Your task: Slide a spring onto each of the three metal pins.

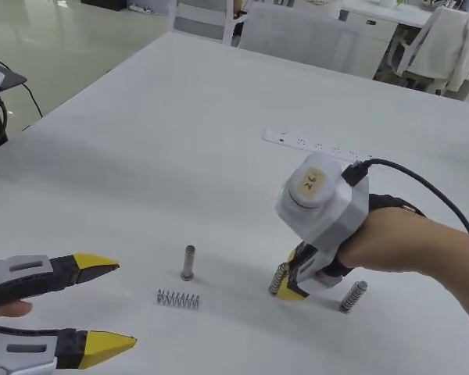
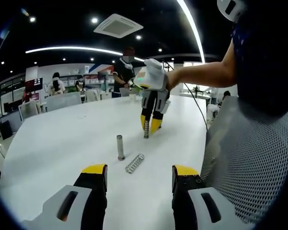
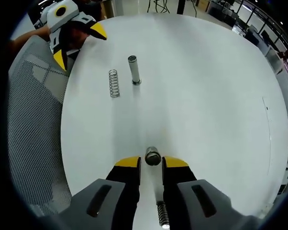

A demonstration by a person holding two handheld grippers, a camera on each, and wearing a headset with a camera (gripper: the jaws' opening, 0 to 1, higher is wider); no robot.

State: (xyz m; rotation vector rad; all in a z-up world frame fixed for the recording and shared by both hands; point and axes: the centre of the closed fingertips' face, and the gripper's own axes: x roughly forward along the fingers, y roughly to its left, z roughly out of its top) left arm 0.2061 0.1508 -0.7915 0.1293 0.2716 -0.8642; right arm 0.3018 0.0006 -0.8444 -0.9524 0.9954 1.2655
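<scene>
The left gripper (image 1: 109, 305) is hovering at the near left of the white table (image 1: 180, 117), its yellow-tipped jaws standing wide apart with nothing between them. The right gripper (image 1: 291, 291), held by a hand (image 1: 391, 242) at the right, is pointing down at the tabletop. Its jaws are sitting narrow on either side of the top of a spring-covered pin (image 1: 279, 279); whether they are actually pressing on it cannot be told. Just to the right of that gripper a second spring-covered pin (image 1: 353, 297) is standing on the table. Between the two grippers a bare pin (image 1: 188, 262) is standing upright, and a loose spring (image 1: 178, 298) is lying flat just on its near side, close to it but not touching. A white power strip (image 1: 316, 146) is lying farther back on the table, well apart from the pins.
</scene>
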